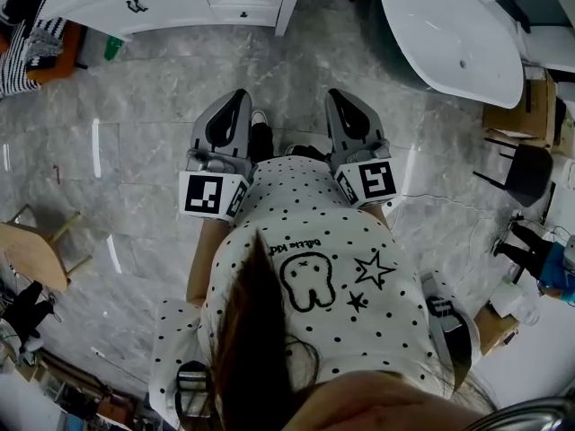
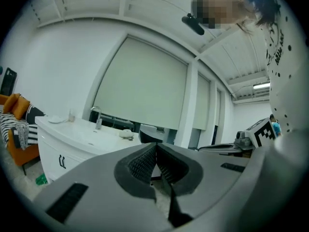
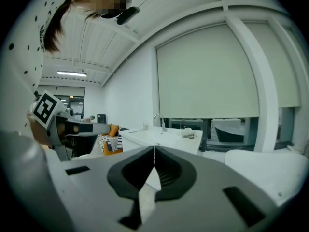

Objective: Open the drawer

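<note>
A white vanity cabinet (image 1: 180,7) stands across the floor ahead of me, with two small knobbed drawers (image 1: 243,4) and a door with a black handle (image 1: 137,6). My left gripper (image 1: 235,101) and right gripper (image 1: 340,101) are held side by side at waist height, pointing toward it and well short of it. In the left gripper view the left gripper (image 2: 156,146) is shut and empty, with the vanity (image 2: 72,146) to the left. In the right gripper view the right gripper (image 3: 154,151) is also shut and empty, with the vanity (image 3: 159,138) beyond it.
A white bathtub (image 1: 449,34) stands at the far right. An orange sofa with striped cushions (image 1: 27,43) sits left of the vanity. A wooden stool (image 1: 31,250) is at the left, a black chair (image 1: 526,173) at the right. Grey marble floor (image 1: 135,151) lies between.
</note>
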Motion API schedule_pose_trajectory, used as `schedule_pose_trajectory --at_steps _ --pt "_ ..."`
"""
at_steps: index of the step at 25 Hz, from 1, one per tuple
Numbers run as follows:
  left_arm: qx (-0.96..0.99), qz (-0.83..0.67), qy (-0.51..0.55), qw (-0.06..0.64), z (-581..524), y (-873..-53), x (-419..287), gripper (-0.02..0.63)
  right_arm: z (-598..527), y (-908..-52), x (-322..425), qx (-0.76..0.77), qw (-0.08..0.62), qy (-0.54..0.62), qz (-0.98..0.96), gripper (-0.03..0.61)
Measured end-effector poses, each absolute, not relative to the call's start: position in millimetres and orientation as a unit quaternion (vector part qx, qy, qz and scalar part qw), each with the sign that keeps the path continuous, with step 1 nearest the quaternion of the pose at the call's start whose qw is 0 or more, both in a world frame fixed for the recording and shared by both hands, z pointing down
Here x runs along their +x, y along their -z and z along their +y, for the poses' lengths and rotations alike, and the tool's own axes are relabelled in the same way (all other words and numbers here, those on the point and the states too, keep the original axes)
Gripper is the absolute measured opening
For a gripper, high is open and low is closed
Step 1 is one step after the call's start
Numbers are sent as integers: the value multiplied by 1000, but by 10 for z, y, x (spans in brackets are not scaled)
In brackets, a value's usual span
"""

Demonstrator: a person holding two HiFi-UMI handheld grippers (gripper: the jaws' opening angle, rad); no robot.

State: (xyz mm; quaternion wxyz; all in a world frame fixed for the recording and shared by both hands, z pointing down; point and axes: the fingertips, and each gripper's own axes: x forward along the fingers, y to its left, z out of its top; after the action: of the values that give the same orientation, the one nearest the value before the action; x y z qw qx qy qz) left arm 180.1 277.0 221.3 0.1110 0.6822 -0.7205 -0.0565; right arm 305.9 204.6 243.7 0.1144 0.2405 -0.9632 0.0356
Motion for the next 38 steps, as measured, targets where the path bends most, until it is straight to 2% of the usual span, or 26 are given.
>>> schedule_pose_trajectory --at_steps 10,23,38 --pt "682 -715 59 139 2506 -2529 917 5 1823 -2704 2253 253 127 -51 -958 14" --pt "659 -727 69 182 2259 -2712 484 5 1489 -2797 1831 238 155 -57 -957 12" --pt "608 -776 73 151 1446 -2562 -93 5 437 -2641 1376 202 137 -30 -969 14"
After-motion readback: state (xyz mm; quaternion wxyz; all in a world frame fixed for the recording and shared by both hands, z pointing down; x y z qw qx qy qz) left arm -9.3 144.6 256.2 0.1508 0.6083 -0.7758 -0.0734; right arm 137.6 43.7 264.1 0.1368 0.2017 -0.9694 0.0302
